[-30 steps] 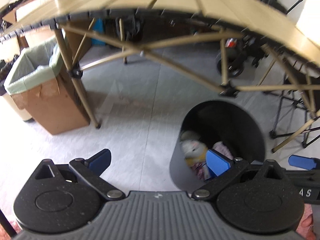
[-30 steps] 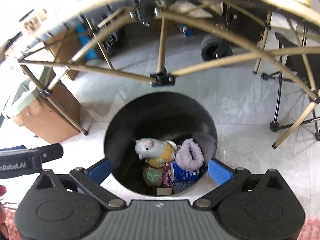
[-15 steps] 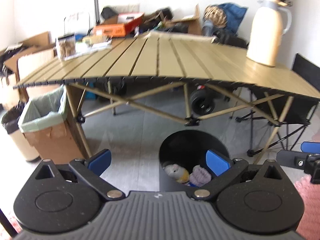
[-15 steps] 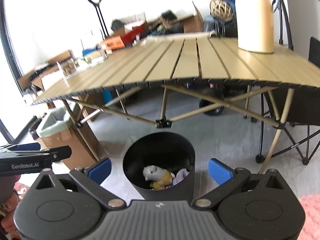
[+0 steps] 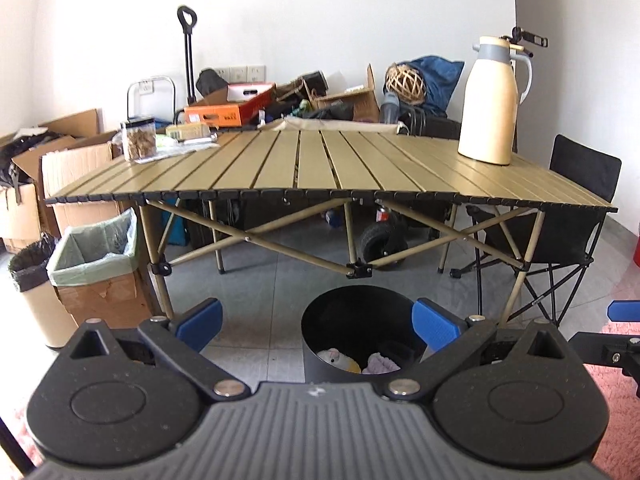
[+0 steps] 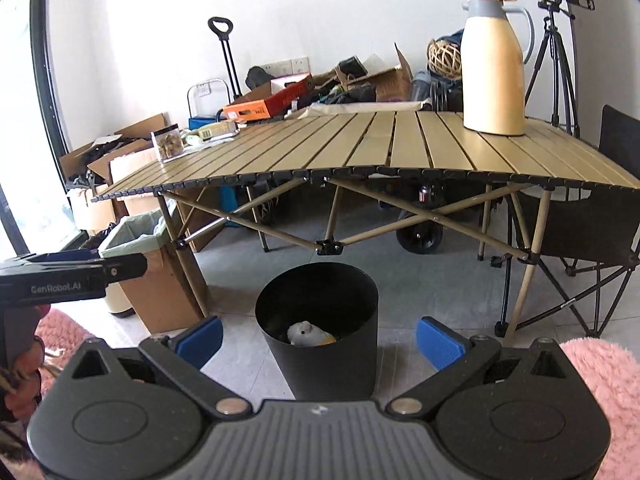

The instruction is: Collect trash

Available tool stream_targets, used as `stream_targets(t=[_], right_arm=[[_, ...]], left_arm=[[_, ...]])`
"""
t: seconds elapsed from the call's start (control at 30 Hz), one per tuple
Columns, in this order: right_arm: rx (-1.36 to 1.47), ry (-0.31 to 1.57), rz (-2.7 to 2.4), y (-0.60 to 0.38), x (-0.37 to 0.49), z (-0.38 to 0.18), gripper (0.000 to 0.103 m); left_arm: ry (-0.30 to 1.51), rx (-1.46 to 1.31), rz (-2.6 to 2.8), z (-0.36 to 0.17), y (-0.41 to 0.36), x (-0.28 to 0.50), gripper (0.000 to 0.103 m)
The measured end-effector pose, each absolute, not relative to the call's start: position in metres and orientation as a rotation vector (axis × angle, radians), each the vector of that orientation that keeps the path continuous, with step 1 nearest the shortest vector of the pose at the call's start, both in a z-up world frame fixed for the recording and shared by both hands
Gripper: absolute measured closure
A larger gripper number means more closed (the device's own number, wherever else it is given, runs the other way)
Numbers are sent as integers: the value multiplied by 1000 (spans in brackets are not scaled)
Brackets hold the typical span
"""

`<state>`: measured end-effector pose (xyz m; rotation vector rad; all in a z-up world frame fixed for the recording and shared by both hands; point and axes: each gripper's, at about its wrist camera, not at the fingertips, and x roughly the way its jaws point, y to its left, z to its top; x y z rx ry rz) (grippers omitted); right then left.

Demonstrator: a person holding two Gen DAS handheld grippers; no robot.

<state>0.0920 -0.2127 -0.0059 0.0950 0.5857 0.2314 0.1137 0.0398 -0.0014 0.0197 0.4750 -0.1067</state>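
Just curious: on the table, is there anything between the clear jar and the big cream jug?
No. In the left wrist view, only bare table slats run between the jar and the jug.

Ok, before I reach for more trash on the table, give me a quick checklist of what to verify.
1. Left gripper open and empty: ok.
2. Right gripper open and empty: ok.
3. Black bin upright on the floor, mouth clear: ok.
4. Room left in the bin above the plush toy: ok.
5. Items on the table near the clear jar are really trash: cannot tell.
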Motion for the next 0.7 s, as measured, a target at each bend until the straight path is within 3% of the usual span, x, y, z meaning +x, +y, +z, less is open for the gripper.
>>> stream_targets(t=[0.7], right_arm=[[106,547,235,-214,61,-5,0]], left_arm=[[455,23,-124,0,41,84,0]])
